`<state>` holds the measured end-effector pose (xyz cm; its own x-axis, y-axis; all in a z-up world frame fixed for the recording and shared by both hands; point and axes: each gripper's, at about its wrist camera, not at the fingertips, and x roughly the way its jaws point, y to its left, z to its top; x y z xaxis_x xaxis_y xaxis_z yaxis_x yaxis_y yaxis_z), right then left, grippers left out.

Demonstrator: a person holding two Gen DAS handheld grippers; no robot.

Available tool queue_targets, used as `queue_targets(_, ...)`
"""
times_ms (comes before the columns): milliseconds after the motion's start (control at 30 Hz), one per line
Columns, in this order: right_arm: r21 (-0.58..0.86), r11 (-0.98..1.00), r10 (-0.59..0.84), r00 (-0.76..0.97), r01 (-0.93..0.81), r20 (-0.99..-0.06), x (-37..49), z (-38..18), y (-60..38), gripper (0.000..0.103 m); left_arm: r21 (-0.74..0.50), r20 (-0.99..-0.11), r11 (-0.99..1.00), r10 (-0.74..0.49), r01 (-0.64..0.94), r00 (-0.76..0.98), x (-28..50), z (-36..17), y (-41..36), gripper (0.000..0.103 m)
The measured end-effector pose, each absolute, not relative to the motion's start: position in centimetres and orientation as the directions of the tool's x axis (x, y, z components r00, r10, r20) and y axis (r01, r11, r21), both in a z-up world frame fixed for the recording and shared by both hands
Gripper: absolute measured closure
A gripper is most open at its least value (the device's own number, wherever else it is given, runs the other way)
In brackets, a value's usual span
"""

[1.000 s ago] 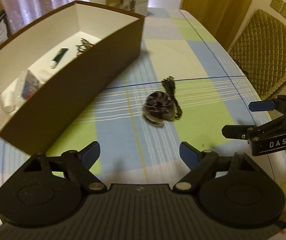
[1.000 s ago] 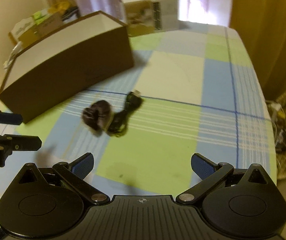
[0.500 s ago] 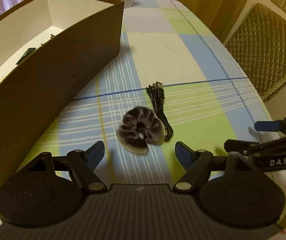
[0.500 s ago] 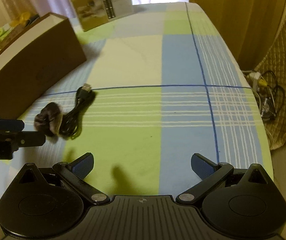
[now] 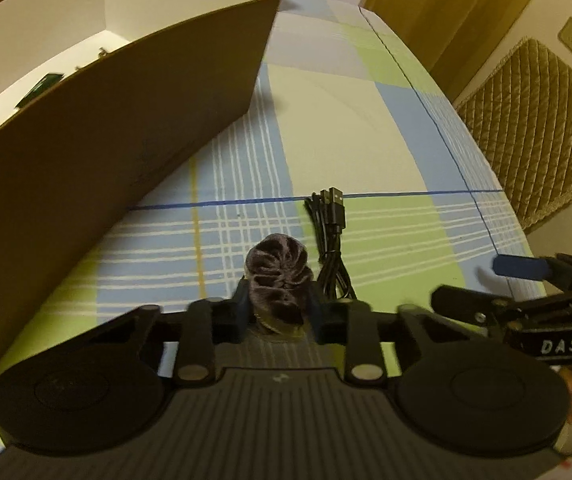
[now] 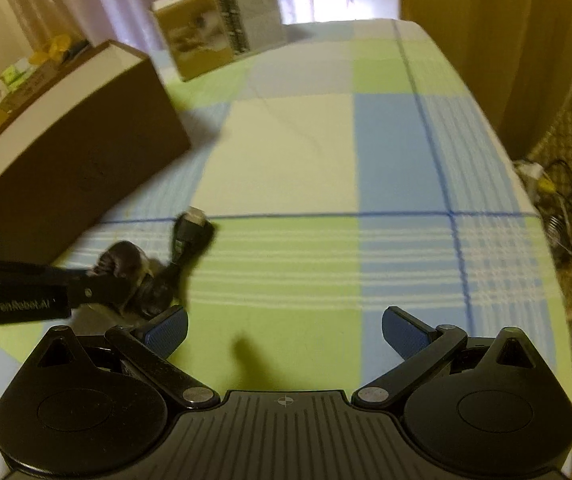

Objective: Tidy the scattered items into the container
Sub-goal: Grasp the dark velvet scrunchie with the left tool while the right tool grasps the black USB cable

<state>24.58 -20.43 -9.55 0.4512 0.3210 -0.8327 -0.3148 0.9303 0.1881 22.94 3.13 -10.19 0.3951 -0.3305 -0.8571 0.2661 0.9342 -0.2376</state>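
gripping scrunchie (image 5: 278, 276) left gripper (image 5: 277, 307); box (image 5: 106, 120) contents left-view only

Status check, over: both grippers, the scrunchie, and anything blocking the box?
Left gripper shut on the scrunchie. Right gripper open, empty. Black cable beside the scrunchie, on the tablecloth. Path to the brown box looks clear.

Left gripper (image 5: 277, 309): moved forward and down to the dark purple velvet scrunchie (image 5: 278, 280); jaws, wide apart half a second ago, now closed against both its sides.
Scrunchie: squeezed narrower and taller than before.
Right gripper (image 6: 284, 326): has drawn closer beside the left one, jaws apart as before.
Open brown cardboard box (image 5: 134, 92): now looms nearer in the left view.
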Motion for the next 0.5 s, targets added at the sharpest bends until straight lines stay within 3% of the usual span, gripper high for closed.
queue_targets(133, 0.162, 0.912, 0.337, 0.464, -0.377, -0.82, 25.1, -9.5, -17.9, 0.005, -0.226, -0.86, 0.943, -0.31, 0.243, 0.406, 22.3, -10.0, 4.6, 0.086)
queue_targets(200, 0.149, 0.898, 0.349, 0.461, -0.414, -0.816, 25.3, -9.7, -16.6, 0.021, -0.211, -0.862, 0.951, -0.29, 0.226, 0.416, 22.0, -9.8, 5.4, 0.086)
queue_targets(500, 0.142, 0.872, 0.366, 0.43, -0.469, -0.825, 27.2, -11.3, -12.5, 0.05, -0.206, -0.871, 0.968, -0.249, 0.146, 0.423, 20.4, -8.9, 9.0, 0.088)
